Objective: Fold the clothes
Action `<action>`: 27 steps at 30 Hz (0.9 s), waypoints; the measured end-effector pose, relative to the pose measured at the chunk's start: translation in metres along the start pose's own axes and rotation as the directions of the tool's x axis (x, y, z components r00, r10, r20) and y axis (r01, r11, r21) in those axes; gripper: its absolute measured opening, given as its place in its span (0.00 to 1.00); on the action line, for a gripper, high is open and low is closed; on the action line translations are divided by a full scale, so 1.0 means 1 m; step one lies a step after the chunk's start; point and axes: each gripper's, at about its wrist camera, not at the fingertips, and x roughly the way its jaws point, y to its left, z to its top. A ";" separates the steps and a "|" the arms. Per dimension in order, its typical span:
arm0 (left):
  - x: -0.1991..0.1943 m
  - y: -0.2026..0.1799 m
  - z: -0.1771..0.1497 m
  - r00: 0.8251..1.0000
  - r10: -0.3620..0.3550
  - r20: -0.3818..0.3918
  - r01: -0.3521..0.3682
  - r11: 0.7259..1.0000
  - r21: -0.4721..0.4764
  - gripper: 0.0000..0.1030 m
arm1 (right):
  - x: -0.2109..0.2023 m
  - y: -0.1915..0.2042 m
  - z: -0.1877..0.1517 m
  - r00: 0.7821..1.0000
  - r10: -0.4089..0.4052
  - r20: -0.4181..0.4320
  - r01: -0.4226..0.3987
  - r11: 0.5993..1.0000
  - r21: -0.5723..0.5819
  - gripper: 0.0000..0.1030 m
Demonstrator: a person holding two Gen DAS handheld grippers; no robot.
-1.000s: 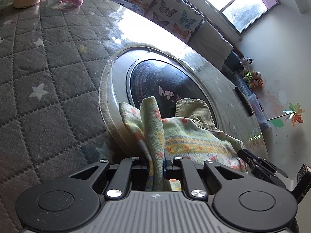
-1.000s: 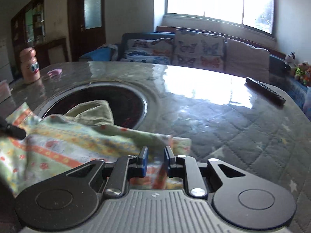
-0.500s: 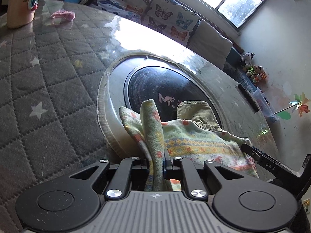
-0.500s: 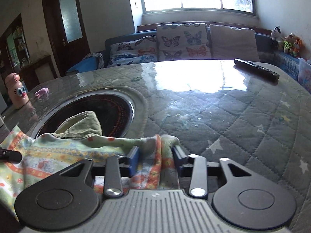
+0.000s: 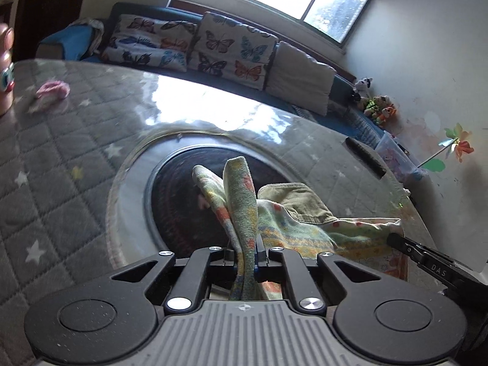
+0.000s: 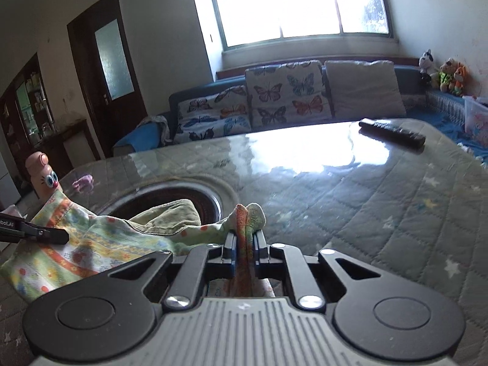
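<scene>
Right gripper (image 6: 244, 245) has closed on the cloth (image 6: 100, 244), hiding its edge.

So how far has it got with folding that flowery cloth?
Early still. Done: both corners are gripped, the left hand-held gripper and the right hand-held gripper each shut on the patterned garment. In hand: it hangs stretched between them over the table. Left: no neat fold shows yet, and the olive piece lies bunched.

We see the patterned pastel garment (image 6: 100, 244) lying over the round black cooktop (image 5: 183, 195) in the quilted grey table (image 6: 381, 213); black remote (image 6: 392, 132) far behind.
</scene>
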 end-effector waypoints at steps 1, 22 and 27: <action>0.002 -0.006 0.002 1.000 -0.005 0.001 0.005 1.000 0.011 0.09 | -0.004 -0.002 0.003 1.000 -0.009 0.010 0.009 1.000 -0.001 0.09; 0.099 -0.154 0.036 0.991 -0.110 -0.077 0.126 0.961 0.247 0.09 | -0.050 -0.107 0.044 0.947 -0.304 0.107 0.302 0.953 0.041 0.09; 0.132 -0.185 0.030 0.984 -0.136 -0.119 0.165 0.942 0.291 0.09 | -0.050 -0.145 0.038 0.914 -0.399 0.069 0.394 0.916 0.072 0.09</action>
